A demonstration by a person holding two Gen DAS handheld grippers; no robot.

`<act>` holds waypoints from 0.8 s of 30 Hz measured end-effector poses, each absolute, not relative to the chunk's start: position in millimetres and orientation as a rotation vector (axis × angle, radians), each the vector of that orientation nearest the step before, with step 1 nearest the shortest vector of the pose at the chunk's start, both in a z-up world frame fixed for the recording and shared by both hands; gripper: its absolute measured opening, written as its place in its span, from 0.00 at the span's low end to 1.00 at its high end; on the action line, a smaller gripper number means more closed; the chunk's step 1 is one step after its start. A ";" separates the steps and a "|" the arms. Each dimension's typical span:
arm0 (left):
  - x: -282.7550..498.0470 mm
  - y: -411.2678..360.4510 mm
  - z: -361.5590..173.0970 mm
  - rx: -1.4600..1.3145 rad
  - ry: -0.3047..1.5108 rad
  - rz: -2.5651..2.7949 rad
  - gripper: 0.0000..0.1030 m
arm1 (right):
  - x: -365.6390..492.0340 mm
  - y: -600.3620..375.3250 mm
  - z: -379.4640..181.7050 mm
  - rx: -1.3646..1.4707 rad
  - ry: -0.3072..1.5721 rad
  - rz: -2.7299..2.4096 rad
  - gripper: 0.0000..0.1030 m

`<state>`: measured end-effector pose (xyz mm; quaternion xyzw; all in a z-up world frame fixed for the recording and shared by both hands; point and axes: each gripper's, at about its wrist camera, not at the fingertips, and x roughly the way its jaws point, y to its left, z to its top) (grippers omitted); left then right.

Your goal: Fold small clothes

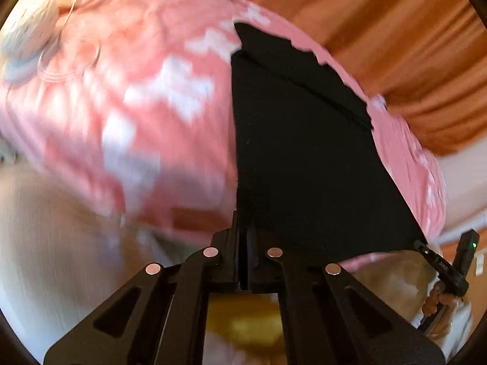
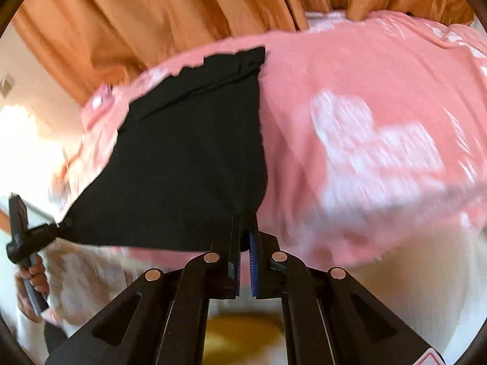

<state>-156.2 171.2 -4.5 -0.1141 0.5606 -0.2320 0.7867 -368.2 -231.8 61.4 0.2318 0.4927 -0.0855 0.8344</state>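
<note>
A small black garment (image 1: 298,152) is stretched between my two grippers above a pink bedspread with white patches (image 1: 127,85). My left gripper (image 1: 243,228) is shut on one near corner of it. My right gripper (image 2: 245,228) is shut on the other near corner of the black garment (image 2: 188,167). The garment's far hem lies on the bedspread (image 2: 365,76). In the left wrist view the right gripper (image 1: 421,245) shows at the right with the cloth's corner in it. In the right wrist view the left gripper (image 2: 57,226) shows at the left, holding the other corner.
Orange curtains (image 2: 152,15) hang behind the bed and also show in the left wrist view (image 1: 395,45). A pale speckled cushion (image 1: 30,30) lies at the far left of the bedspread. White fabric (image 1: 45,228) lies in front, near the bed's edge.
</note>
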 end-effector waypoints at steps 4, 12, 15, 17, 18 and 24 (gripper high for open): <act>-201.4 176.8 -1.4 -0.314 1.272 -0.509 0.02 | -404.5 -209.0 72.4 0.464 1.120 -0.139 0.04; -71.0 143.4 86.0 -0.231 0.947 -0.516 0.02 | -316.0 -283.9 155.5 0.451 0.774 -0.030 0.04; 13.9 106.2 74.3 -0.197 0.944 -0.457 0.02 | -232.6 -333.0 132.9 0.555 0.749 -0.045 0.04; 69.0 79.8 54.3 -0.188 0.975 -0.389 0.02 | -175.0 -355.8 102.6 0.620 0.779 -0.089 0.04; 82.0 73.0 45.4 -0.176 0.984 -0.361 0.02 | -154.2 -363.6 89.0 0.653 0.800 -0.104 0.04; 153.1 46.8 -22.6 -0.174 1.101 -0.257 0.02 | -78.3 -398.8 14.3 0.782 0.914 -0.181 0.04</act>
